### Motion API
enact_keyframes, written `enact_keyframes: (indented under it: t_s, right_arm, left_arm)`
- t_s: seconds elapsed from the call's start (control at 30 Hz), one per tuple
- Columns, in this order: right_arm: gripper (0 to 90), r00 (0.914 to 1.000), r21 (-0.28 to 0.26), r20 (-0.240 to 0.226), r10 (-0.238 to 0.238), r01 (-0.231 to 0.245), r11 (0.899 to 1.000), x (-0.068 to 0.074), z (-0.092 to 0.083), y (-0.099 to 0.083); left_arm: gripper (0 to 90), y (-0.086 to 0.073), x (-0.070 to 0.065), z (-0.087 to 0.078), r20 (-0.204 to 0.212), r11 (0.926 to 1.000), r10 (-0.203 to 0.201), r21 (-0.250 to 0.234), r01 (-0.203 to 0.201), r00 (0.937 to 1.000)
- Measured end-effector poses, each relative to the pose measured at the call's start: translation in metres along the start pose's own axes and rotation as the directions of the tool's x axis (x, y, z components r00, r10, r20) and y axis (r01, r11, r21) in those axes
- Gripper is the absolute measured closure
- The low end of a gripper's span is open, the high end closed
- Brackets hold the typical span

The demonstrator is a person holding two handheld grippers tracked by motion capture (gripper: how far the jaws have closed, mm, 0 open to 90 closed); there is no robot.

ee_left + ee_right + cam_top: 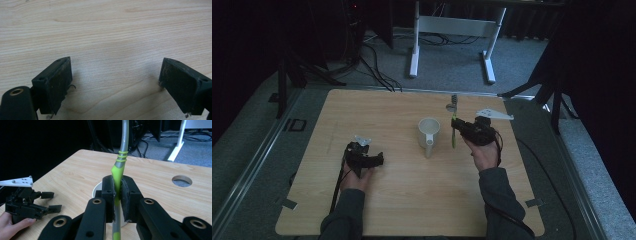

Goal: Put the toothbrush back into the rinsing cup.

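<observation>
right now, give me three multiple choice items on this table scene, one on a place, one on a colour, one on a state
1. Where is the white mug relative to the right gripper?
A. to its left, mid-table
B. to its right, at the table edge
C. on the floor

2. What colours is the toothbrush?
A. red and black
B. green and grey
C. blue and white

3. How is the left gripper?
A. shut on the mug
B. shut on the toothbrush
C. open above bare wood

Answers:
1 A, the high view shows the mug left of that gripper.
2 B, green grip with grey neck.
3 C, its jaws stand wide apart, nothing between.
</observation>
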State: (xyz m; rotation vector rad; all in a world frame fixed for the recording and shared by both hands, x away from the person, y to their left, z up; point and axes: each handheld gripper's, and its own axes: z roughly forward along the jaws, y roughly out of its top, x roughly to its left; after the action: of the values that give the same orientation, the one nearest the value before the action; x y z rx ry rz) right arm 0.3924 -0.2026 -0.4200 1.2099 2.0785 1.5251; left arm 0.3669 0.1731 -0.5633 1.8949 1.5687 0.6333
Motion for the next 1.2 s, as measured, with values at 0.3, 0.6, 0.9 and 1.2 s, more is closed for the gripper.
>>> enact_keyframes:
  t_s: [0.3,0.6,0.9,1.2]
  right_arm:
    - [81.8,0.9997,-0.017,-0.017,-0.019,0.018,1.0,0.002,0.003,-0.001]
    - [81.8,0.999,-0.039,-0.027,-0.037,0.035,0.999,0.005,0.005,0.0]
    - [81.8,0.9983,-0.058,-0.034,-0.047,0.045,0.997,0.008,0.008,0.001]
    - [81.8,0.9979,-0.073,-0.035,-0.055,0.052,0.996,0.012,0.011,0.003]
  left_arm:
    - [11.7,0.0,0.0,0.0,0.0,1.0,-0.001,-0.001,0.001,1.0]
    - [11.7,0.0,0.0,0.0,0.0,1.0,0.0,0.0,0.0,1.0]
    - [11.7,0.0,0.0,0.0,0.0,1.0,-0.001,0.0,0.001,1.0]
    - [11.7,0.0,0.0,0.0,-0.001,1.0,0.001,0.0,-0.001,1.0]
